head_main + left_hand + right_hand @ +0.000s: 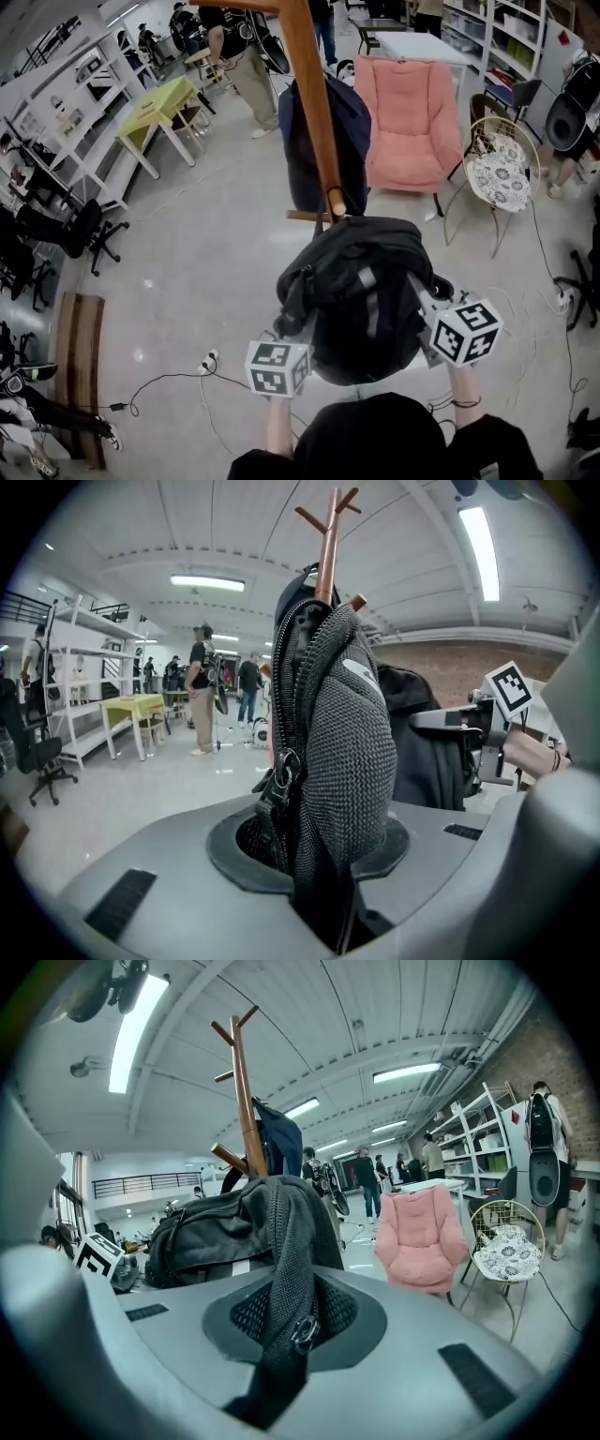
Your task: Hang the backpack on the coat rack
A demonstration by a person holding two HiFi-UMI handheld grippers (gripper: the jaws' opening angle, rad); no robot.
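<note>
The black backpack (366, 286) is held up between my two grippers, its top right below a lower peg (336, 201) of the wooden coat rack (309, 84). Whether its loop sits on the peg I cannot tell. My left gripper (292, 336) is shut on a padded mesh part of the backpack (337, 752), with a zipper pull beside it. My right gripper (433, 314) is shut on a mesh strap (281, 1260) of the backpack. In both gripper views the rack's pole (326, 555) (246, 1101) rises just behind the bag.
A dark blue jacket (300, 141) hangs on the far side of the rack. A pink armchair (408, 122) and a round wicker chair (502, 169) stand to the right. Cables and a power strip (208, 361) lie on the floor at left. People stand by a yellow table (159, 103).
</note>
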